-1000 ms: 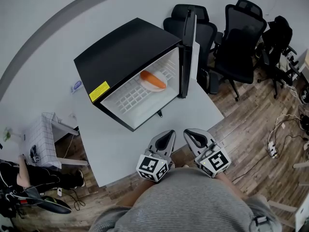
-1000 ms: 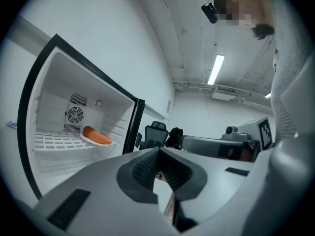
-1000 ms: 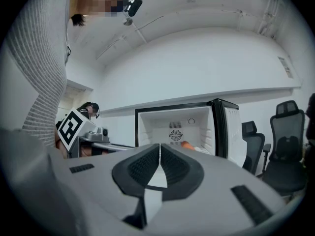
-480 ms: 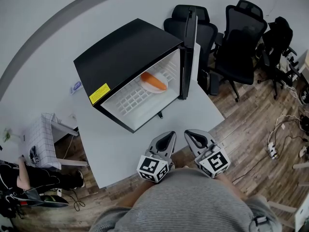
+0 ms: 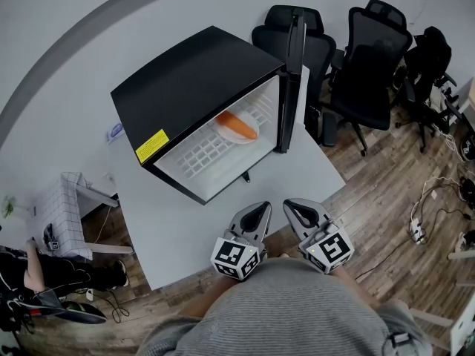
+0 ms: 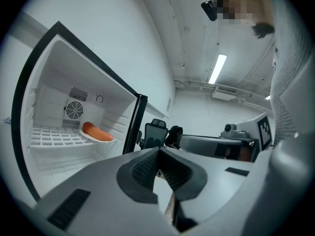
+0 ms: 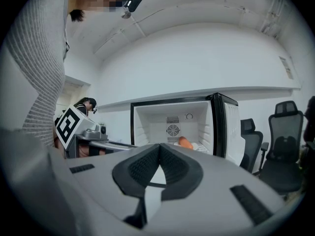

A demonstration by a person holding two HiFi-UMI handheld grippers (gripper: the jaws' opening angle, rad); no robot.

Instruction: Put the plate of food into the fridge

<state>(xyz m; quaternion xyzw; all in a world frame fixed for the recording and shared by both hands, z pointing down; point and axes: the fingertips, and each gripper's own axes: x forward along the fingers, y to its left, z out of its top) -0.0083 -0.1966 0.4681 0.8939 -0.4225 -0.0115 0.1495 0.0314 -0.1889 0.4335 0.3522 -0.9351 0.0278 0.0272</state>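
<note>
A black mini fridge (image 5: 189, 80) stands on the white table (image 5: 185, 221) with its door (image 5: 292, 73) swung open. Inside, on the white wire shelf, rests a white plate (image 5: 231, 130) with an orange piece of food (image 5: 237, 124); the plate (image 6: 93, 135) also shows in the left gripper view, the food (image 7: 185, 142) in the right gripper view. Both grippers hover close to my body at the table's near edge, well short of the fridge. My left gripper (image 5: 259, 210) is shut and empty (image 6: 158, 150). My right gripper (image 5: 295, 205) is shut and empty too (image 7: 159, 160).
Several black office chairs (image 5: 371, 58) stand behind and right of the table. A white wire rack (image 5: 70, 213) stands at the left beside a seated person's legs. Cables and a power strip (image 5: 419, 225) lie on the wooden floor at the right.
</note>
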